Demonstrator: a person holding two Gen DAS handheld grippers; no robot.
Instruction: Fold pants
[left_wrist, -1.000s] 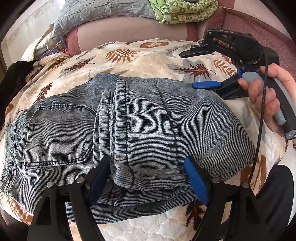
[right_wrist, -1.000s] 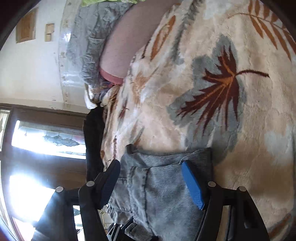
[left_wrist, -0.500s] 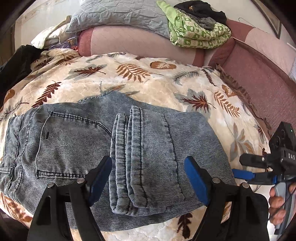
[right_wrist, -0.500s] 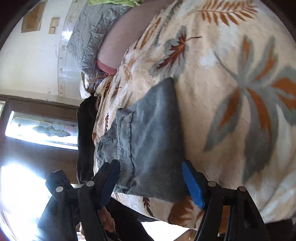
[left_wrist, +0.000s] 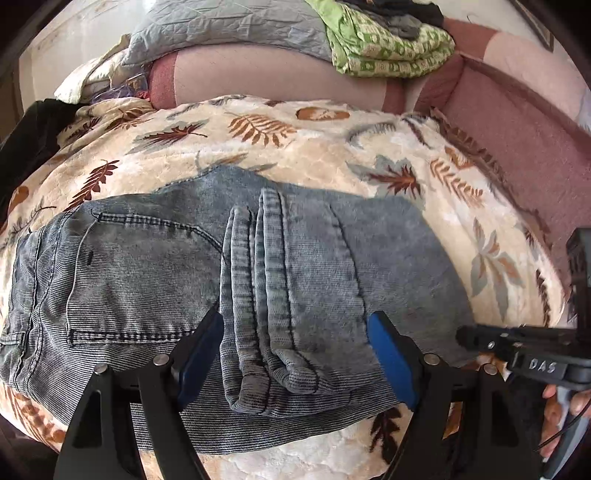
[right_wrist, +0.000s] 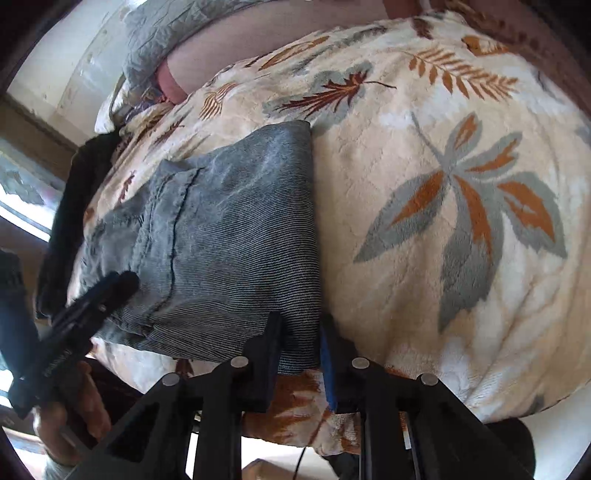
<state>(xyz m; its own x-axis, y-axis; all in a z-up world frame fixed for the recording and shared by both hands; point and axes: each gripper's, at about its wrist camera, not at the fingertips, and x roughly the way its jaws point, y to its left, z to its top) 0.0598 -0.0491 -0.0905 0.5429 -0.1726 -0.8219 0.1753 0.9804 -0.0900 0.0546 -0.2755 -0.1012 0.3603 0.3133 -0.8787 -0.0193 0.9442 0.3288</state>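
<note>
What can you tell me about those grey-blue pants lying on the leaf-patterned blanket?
The pants look like faded, finely ribbed grey-blue denim, with a stitched back pocket. They lie folded flat on the blanket, the cuffs doubled over the middle. The left hand-held gripper hangs open astride the cuffs. The right hand-held gripper is closing over the near corner of the folded edge, with the cloth between its pads.

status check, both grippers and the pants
Left hand-held gripper open over folded pants. Right hand-held gripper closing on the pants' near corner. Nothing in the way.
</note>
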